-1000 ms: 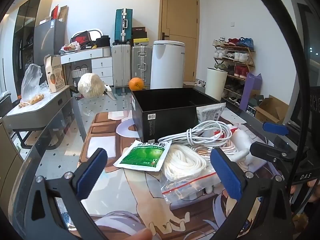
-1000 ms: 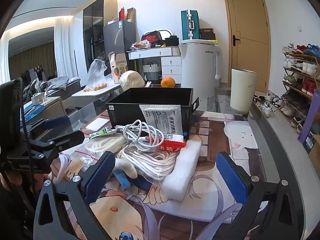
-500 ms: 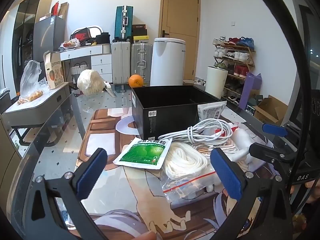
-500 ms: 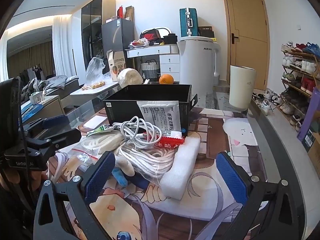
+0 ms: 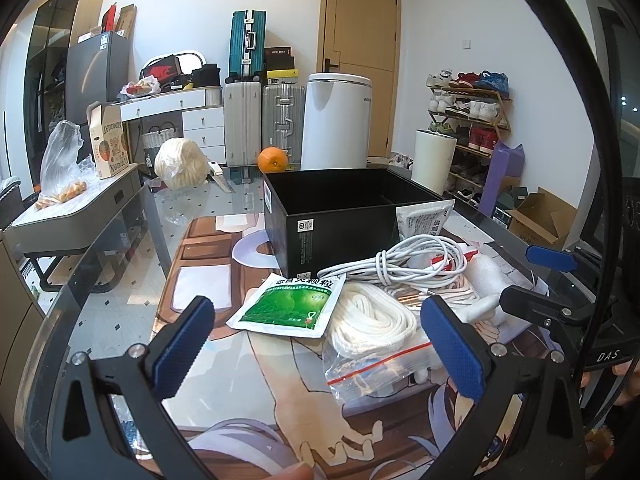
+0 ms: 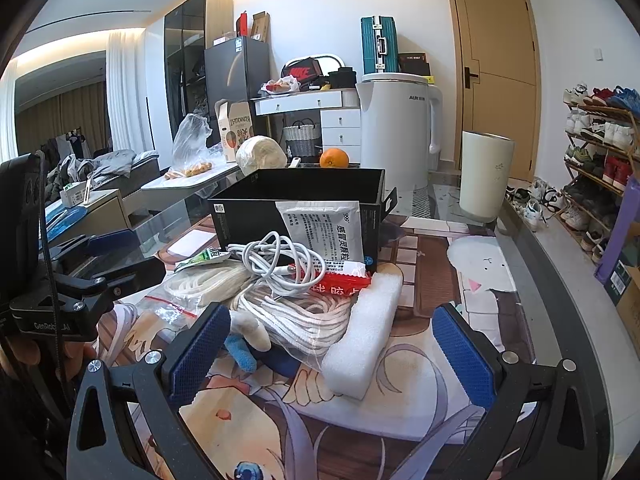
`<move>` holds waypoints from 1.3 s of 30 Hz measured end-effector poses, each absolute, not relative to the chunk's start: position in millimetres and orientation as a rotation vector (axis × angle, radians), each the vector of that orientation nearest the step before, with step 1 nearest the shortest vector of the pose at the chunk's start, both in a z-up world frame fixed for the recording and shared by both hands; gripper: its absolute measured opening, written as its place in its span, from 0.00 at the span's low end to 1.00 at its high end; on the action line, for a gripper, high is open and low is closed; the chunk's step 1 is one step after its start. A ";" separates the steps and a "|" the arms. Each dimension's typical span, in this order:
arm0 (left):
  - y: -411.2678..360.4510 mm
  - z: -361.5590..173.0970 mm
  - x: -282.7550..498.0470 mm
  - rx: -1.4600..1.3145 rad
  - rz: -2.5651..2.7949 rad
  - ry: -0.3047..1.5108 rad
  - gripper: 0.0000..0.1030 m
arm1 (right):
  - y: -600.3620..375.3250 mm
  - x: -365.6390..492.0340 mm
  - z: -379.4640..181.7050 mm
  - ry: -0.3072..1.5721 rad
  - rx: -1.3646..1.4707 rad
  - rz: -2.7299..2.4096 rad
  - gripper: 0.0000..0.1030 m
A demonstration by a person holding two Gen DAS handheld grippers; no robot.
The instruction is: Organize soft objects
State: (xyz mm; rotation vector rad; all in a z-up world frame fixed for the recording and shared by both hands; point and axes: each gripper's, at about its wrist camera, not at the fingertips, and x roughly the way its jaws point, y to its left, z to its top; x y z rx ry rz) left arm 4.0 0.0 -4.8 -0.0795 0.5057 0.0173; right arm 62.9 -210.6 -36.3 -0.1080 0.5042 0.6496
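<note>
Nearest the cameras, the left hand-held gripper (image 5: 320,340) hangs with its blue-padded fingers spread wide and empty above the worktop (image 5: 120,280), which carries a printed cartoon mat. The right hand-held gripper (image 6: 326,344) is likewise spread and holds nothing. Just beyond them lies the heap of soft things: a clear zip bag of coiled white rope (image 5: 372,320), a flat green sachet (image 5: 292,304) leaning on its left edge, a white foam block (image 6: 364,340) on the right, and a coiled white cable (image 6: 280,264) on top, touching a red packet (image 6: 340,280). Farther off, a white printed sachet (image 6: 324,228) leans against the open black box (image 5: 332,216). An orange (image 5: 273,159) sits at the far end.
</note>
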 end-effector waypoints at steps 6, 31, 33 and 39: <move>-0.1 -4.2 3.6 -0.078 0.018 0.504 1.00 | -210.4 62.2 -36.6 0.504 -0.108 0.650 1.00; -1.2 -5.3 3.2 -0.074 0.022 0.508 1.00 | -210.6 63.1 -41.0 0.514 -0.112 0.641 1.00; -1.1 -5.7 3.1 -0.073 0.022 0.510 1.00 | -211.0 63.6 -41.4 0.518 -0.112 0.637 1.00; -0.2 -6.4 1.8 -0.070 0.027 0.510 1.00 | -212.5 64.9 -41.8 0.522 -0.114 0.635 1.00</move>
